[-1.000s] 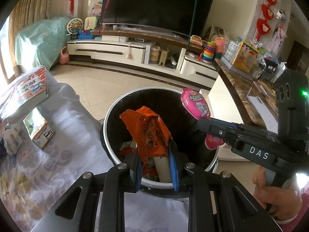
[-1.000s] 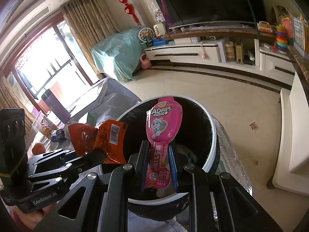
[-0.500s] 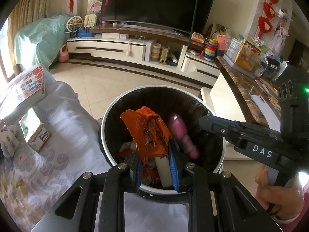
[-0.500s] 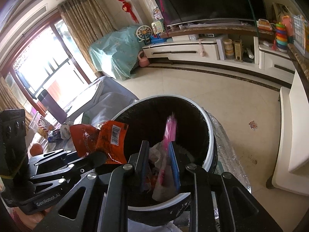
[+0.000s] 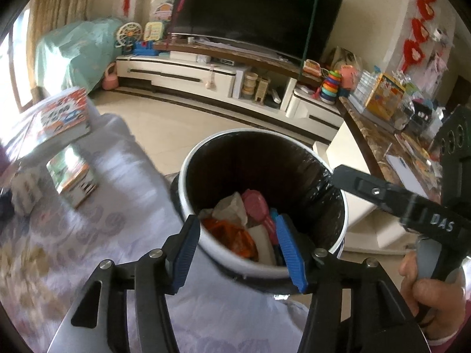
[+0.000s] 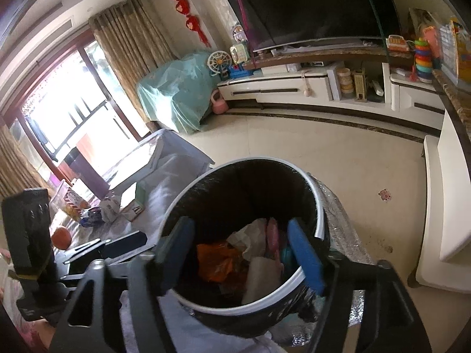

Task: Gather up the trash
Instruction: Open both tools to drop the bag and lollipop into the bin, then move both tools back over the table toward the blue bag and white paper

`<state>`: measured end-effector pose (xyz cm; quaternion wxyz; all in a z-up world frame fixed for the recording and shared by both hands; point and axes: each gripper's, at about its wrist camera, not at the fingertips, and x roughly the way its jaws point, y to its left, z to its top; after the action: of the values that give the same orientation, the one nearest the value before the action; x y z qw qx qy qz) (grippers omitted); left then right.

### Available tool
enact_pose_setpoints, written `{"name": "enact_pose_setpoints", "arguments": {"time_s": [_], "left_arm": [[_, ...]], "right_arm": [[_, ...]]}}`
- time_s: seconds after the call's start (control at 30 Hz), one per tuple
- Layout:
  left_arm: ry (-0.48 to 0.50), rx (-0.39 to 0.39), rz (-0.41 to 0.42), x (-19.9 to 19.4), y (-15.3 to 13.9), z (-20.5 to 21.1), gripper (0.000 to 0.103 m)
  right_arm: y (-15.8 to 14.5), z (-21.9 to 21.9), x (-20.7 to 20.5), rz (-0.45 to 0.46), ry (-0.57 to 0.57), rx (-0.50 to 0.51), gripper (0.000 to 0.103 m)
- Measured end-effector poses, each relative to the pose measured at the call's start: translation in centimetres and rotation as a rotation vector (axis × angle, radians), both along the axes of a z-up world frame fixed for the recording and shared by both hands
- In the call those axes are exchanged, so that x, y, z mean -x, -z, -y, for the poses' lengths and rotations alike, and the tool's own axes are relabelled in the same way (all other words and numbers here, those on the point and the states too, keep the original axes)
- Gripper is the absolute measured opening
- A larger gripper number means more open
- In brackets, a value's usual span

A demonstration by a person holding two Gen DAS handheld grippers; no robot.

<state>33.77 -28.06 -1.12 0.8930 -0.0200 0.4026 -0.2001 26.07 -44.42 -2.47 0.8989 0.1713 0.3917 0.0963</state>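
Both grippers, left (image 5: 238, 247) and right (image 6: 244, 253), over bin (image 5: 188, 176) | fingers just sprung apart, nothing between | orange wrapper (image 5: 232, 235) and pink packet (image 5: 256, 206) lie inside bin | step: drop done | next: likely reach for more litter on bench (image 5: 59, 235)

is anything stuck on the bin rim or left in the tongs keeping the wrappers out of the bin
Nothing visible. The orange wrapper and pink packet lie inside the bin; both the left tongs and right tongs, which have just opened, hold nothing.
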Motion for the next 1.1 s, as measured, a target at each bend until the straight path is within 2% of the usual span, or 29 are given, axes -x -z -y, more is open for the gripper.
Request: {"name": "enact_pose_setpoints", "arguments": {"time_s": [0.07, 0.23, 0.63, 0.73, 1.1], "left_arm": [[-0.025, 0.014, -0.002, 1.2, 0.2, -1.1, 0.055], [-0.091, 0.047, 0.001, 4.4, 0.5, -4.6, 0.056], [-0.29, 0.075, 0.011, 12.8, 0.5, -13.8, 0.058], [-0.337, 0.071, 0.014, 14.3, 0.4, -15.8, 0.058], [-0.468, 0.079, 0.009, 18.4, 0.1, -20.4, 0.059]], "right_arm": [[-0.3, -0.5, 0.6, 0.008, -0.005, -0.008, 0.082], [-0.6, -2.1, 2.0, 0.018, -0.017, -0.031, 0.09], [-0.1, -9.1, 4.2, 0.004, -0.113, -0.079, 0.094], [0.1, -11.2, 4.5, 0.011, -0.145, -0.064, 0.1], [1.4, -17.5, 4.6, -0.031, -0.264, -0.096, 0.103]]}}
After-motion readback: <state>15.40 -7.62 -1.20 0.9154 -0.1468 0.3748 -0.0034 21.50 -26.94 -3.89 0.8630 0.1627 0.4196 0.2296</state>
